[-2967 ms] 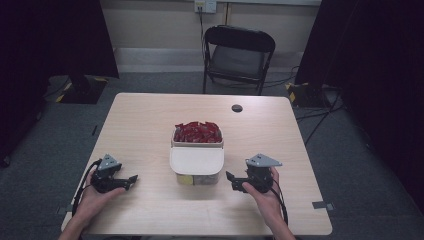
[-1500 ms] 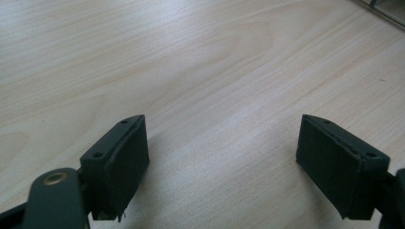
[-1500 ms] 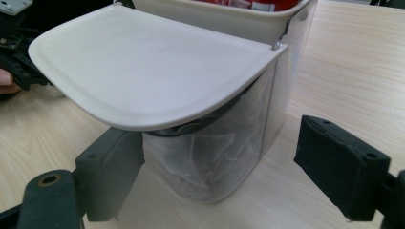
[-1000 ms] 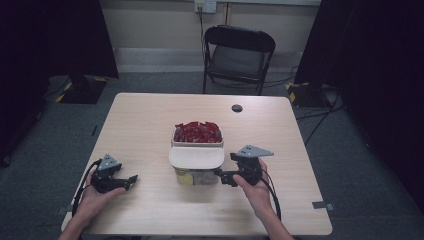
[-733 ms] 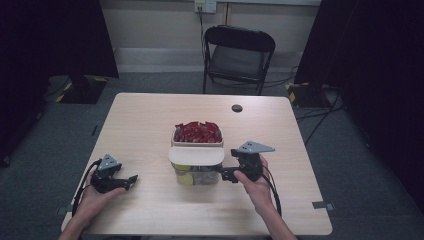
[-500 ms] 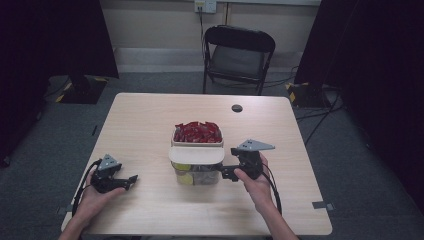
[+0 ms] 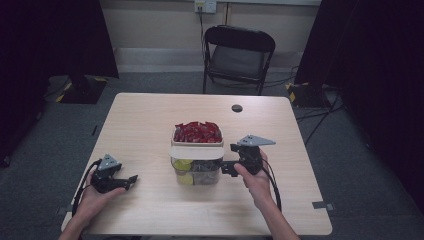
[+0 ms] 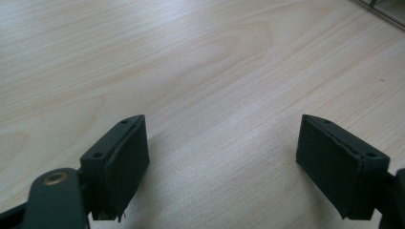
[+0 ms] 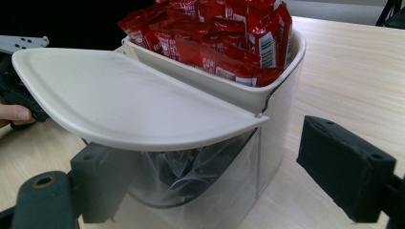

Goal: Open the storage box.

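Note:
A clear container (image 7: 197,174) stands mid-table. Its far half is heaped with red packets (image 7: 197,132). A white lid (image 7: 196,152) covers the near half and tilts up off the rim, with yellow-green and dark wrapped items showing beneath it. My right gripper (image 7: 226,168) is at the container's right side. In the right gripper view this gripper (image 9: 224,179) is open, one jaw tucked under the lid's (image 9: 124,102) overhang and the container's corner (image 9: 267,157) between the jaws. My left gripper (image 7: 131,180) rests open on the bare table at the left, with nothing between its jaws (image 8: 222,162).
A small black round object (image 7: 237,108) lies near the table's far edge. A black folding chair (image 7: 239,55) stands behind the wooden table (image 7: 145,125). Another hand with its gripper (image 9: 14,95) shows past the lid in the right gripper view.
My right gripper has moved left up to the container's side. The lid's near side now sits higher, showing more of the contents under it. The left gripper has stayed put.

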`<action>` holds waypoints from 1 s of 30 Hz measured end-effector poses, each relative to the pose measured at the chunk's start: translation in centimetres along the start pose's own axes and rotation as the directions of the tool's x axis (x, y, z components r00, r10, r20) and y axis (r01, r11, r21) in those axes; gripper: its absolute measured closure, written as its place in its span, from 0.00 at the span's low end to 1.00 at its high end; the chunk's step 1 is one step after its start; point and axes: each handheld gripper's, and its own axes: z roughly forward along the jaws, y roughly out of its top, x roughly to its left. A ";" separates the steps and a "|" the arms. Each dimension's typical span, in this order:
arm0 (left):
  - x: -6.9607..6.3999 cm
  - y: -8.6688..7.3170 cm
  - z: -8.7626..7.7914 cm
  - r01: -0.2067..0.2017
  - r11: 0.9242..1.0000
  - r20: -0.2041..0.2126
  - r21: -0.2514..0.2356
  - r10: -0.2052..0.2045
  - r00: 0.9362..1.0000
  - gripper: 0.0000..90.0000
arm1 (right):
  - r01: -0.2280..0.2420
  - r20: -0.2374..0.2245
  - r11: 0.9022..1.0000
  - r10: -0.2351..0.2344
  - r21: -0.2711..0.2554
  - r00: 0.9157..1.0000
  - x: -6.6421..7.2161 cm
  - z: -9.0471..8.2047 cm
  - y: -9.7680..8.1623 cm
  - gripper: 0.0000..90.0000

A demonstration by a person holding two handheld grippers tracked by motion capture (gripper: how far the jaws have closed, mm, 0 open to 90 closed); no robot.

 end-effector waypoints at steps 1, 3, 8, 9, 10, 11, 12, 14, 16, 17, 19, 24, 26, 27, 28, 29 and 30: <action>0.0 0.0 0.0 0.000 1.000 0.000 0.000 0.000 1.000 0.20 | 0.008 0.006 1.000 -0.008 0.002 1.000 0.0 0.0 0.1 0.16; 0.0 0.0 0.0 0.000 1.000 0.000 0.000 0.000 1.000 0.20 | 0.000 0.000 1.000 0.000 0.000 1.000 -0.1 0.1 0.3 0.16; 0.0 0.0 0.0 0.000 1.000 0.000 -0.001 0.000 1.000 0.20 | -0.001 -0.003 1.000 0.001 -0.001 1.000 -0.4 0.3 0.7 0.16; 0.0 0.0 0.0 0.000 1.000 -0.001 0.000 0.000 1.000 0.20 | -0.002 -0.004 1.000 0.002 -0.002 1.000 -0.5 0.3 0.8 0.16; 0.0 0.0 0.0 0.001 1.000 0.001 0.000 -0.001 1.000 0.20 | -0.005 -0.005 1.000 0.005 -0.004 1.000 -0.5 0.4 0.8 0.16; 0.0 0.0 0.0 0.000 1.000 -0.001 0.000 0.000 1.000 0.20 | -0.008 -0.005 1.000 0.008 -0.005 1.000 -0.5 0.4 0.8 0.16; 0.0 0.0 0.0 0.000 1.000 -0.001 0.000 0.000 1.000 0.20 | -0.009 -0.005 1.000 0.009 -0.007 1.000 -0.6 0.4 0.9 0.16; 0.0 0.0 0.0 -0.001 1.000 -0.001 0.000 0.001 1.000 0.20 | -0.010 -0.003 1.000 0.010 -0.010 1.000 -0.6 0.5 1.0 0.16; 0.0 0.0 0.0 0.000 1.000 0.000 0.000 0.000 1.000 0.20 | -0.009 -0.003 1.000 0.009 -0.012 1.000 -0.6 0.5 1.1 0.16; 0.0 0.0 0.0 0.000 1.000 0.000 0.000 0.000 1.000 0.20 | -0.011 -0.004 1.000 0.011 -0.011 1.000 -0.6 0.5 1.1 0.16; 0.0 0.0 0.0 0.000 1.000 0.000 0.000 0.000 1.000 0.20 | -0.011 -0.001 1.000 0.011 -0.016 1.000 -0.8 0.6 1.4 0.16; 0.0 0.0 0.0 0.000 1.000 -0.001 0.000 0.000 1.000 0.20 | -0.012 0.005 1.000 0.012 -0.021 1.000 -1.0 0.8 1.7 0.16; 0.0 0.0 0.0 0.000 1.000 -0.001 0.000 0.000 1.000 0.20 | -0.016 0.008 1.000 0.017 -0.025 1.000 -1.0 0.8 1.8 0.16; 0.0 0.0 0.0 0.000 1.000 0.000 0.000 0.000 1.000 0.20 | -0.015 0.008 1.000 0.015 -0.025 1.000 -1.1 0.9 1.9 0.16; 0.0 0.0 0.0 0.001 1.000 0.000 0.000 -0.001 1.000 0.20 | -0.015 0.009 1.000 0.015 -0.024 1.000 -1.1 0.9 2.0 0.16; 0.0 0.0 0.0 0.000 1.000 -0.001 0.000 0.000 1.000 0.20 | -0.014 0.011 1.000 0.015 -0.025 1.000 -1.1 1.0 2.0 0.16; 0.0 0.0 0.0 0.000 1.000 0.000 0.000 0.000 1.000 0.20 | -0.015 0.009 1.000 0.015 -0.025 1.000 -1.2 1.0 2.1 0.16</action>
